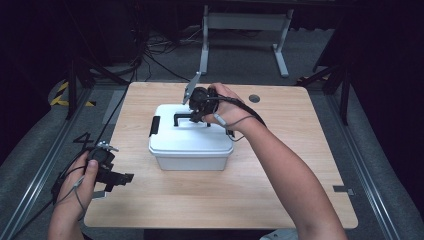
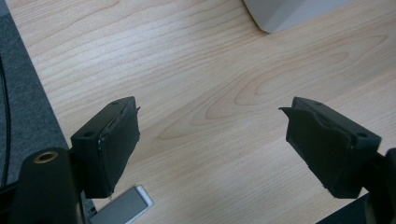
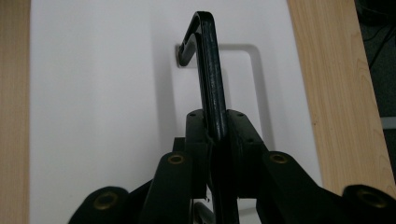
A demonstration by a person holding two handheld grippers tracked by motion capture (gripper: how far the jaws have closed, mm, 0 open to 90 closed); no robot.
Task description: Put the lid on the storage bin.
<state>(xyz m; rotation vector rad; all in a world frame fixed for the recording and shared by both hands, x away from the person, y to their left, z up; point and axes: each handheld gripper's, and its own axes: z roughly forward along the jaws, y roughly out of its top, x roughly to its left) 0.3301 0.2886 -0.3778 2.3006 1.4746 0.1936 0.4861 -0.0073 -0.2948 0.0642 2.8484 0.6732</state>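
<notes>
A white lidded box [image 1: 190, 145] stands in the middle of the wooden table [image 1: 280, 190]. Its black carry handle [image 1: 180, 117] is raised upright from the lid. My right gripper [image 1: 200, 116] reaches over the lid from the right, shut on that handle. In the right gripper view the handle [image 3: 210, 70] runs upward out of the right gripper [image 3: 217, 128], whose pads press it from both sides above the white lid [image 3: 93, 93]. My left gripper [image 1: 125, 179] hovers by the table's front left edge. Seen in its own view, the left gripper [image 2: 212, 140] is open over bare wood.
A black latch [image 1: 154, 126] sits on the box's left side. The box's corner [image 2: 289, 11] lies well ahead of the left jaws. A small metal tab [image 2: 121, 207] lies on the table's edge. A white table frame [image 1: 240, 30] and cables stand on the floor beyond.
</notes>
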